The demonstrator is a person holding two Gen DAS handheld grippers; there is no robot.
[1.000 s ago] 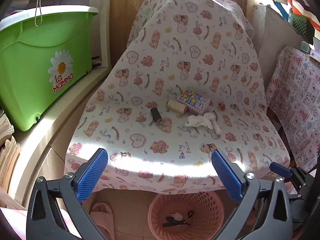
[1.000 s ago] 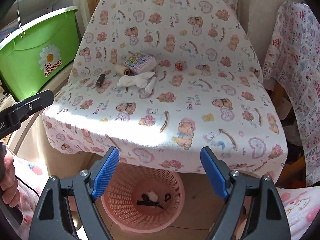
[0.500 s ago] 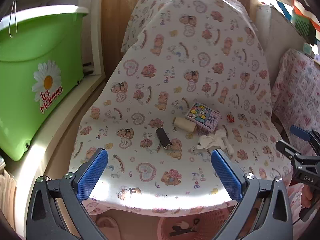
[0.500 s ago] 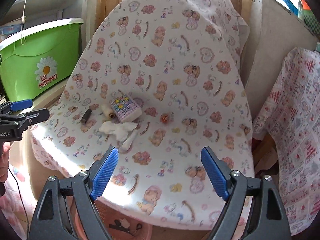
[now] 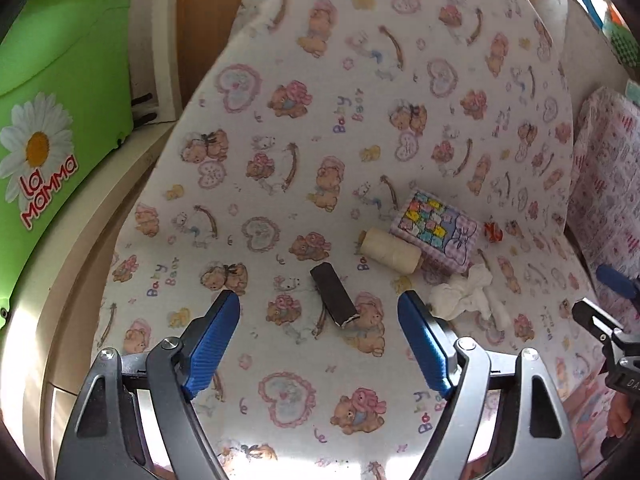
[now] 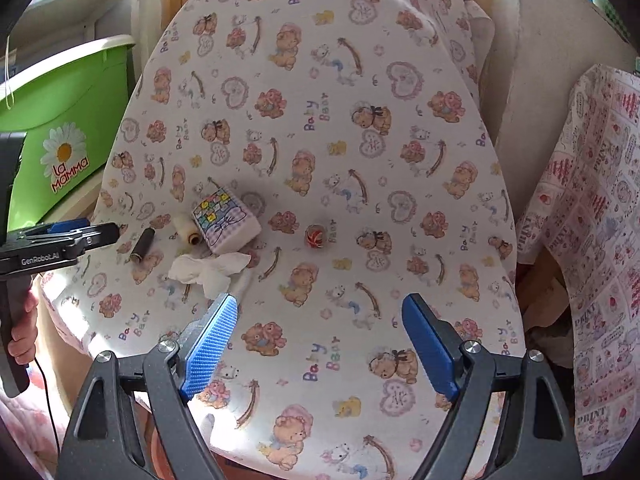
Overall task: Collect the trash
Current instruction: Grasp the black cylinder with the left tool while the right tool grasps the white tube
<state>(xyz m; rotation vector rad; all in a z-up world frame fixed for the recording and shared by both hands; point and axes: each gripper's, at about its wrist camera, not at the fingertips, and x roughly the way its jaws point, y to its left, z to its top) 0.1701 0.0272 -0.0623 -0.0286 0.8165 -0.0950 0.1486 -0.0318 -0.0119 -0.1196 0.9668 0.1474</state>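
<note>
We hold our left claw (image 5: 319, 305) apart, its jaws just narrowing around the dark wrapper (image 5: 333, 294) (not touching); tissue (image 5: 464, 296) lies at three o'clock. Right claw (image 6: 320, 312) gapes empty.

On the cloth: one dark wrapper (image 5: 333, 295), one cream thread spool (image 5: 390, 249), one patterned box (image 5: 438, 231), one crumpled tissue (image 5: 466, 294), one red sweet (image 5: 494, 232). One green bin (image 5: 52, 92), upper left.

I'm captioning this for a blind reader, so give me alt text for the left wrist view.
The open left gripper hovers just short of a dark wrapper on a bear-print cloth, its jaws just closing partway. Beyond lie a cream spool, patterned pack and crumpled tissue.
</note>
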